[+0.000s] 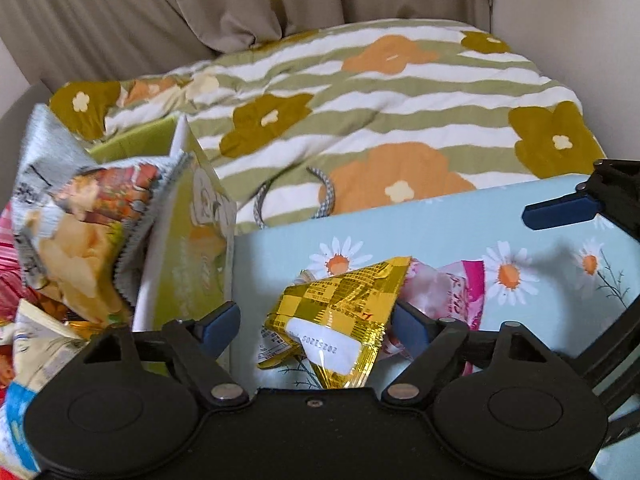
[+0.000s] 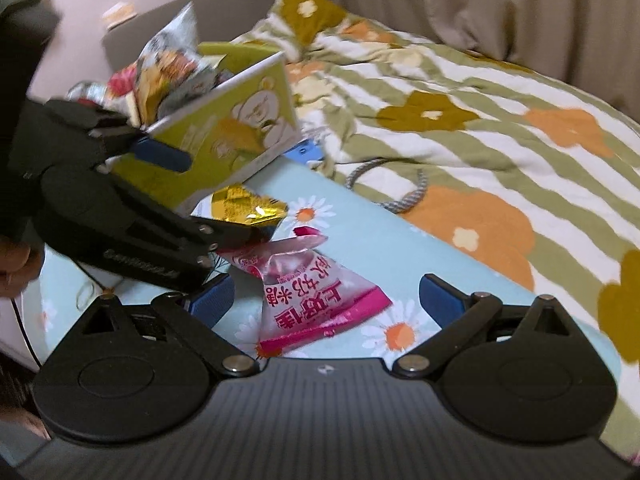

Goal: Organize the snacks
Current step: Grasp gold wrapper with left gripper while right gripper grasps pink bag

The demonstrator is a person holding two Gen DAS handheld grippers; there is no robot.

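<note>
A gold checkered snack packet lies on a light-blue daisy-print board, between the open fingers of my left gripper. A pink and clear snack packet lies beside it, between the open fingers of my right gripper. The pink packet also shows in the left wrist view, behind the gold one. A green box with a bear picture stands at the left, filled with several snack bags. The left gripper shows in the right wrist view around the gold packet.
The board rests on a bed with a green-striped flower quilt. A grey cord loop lies on the quilt just past the board. Beige curtains hang behind. The right gripper's finger shows at the right edge.
</note>
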